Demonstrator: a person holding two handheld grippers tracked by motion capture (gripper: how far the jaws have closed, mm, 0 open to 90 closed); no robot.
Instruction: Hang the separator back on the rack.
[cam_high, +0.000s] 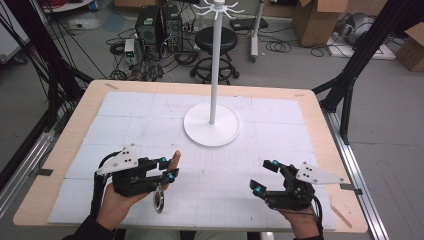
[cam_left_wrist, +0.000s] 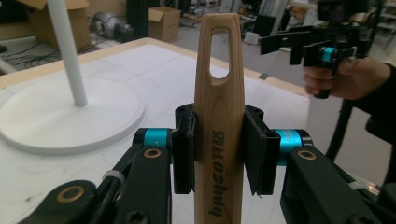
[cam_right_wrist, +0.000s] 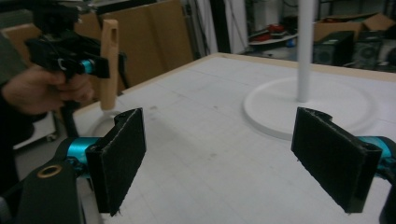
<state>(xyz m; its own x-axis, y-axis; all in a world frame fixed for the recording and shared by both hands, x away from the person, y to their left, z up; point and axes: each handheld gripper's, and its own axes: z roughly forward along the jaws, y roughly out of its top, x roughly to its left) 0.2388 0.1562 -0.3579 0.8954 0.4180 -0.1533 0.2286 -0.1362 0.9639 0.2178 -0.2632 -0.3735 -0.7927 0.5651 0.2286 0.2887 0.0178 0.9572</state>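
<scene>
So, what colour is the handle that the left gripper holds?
Light natural wood, with dark printed lettering; the handle shows best in the left gripper view.

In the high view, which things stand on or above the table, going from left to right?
left gripper with the wooden handle → white stand → right gripper

A pale wooden handle (cam_left_wrist: 219, 126) with dark lettering, white stand (cam_high: 212, 127), white gridded mat (cam_high: 125, 120).
</scene>
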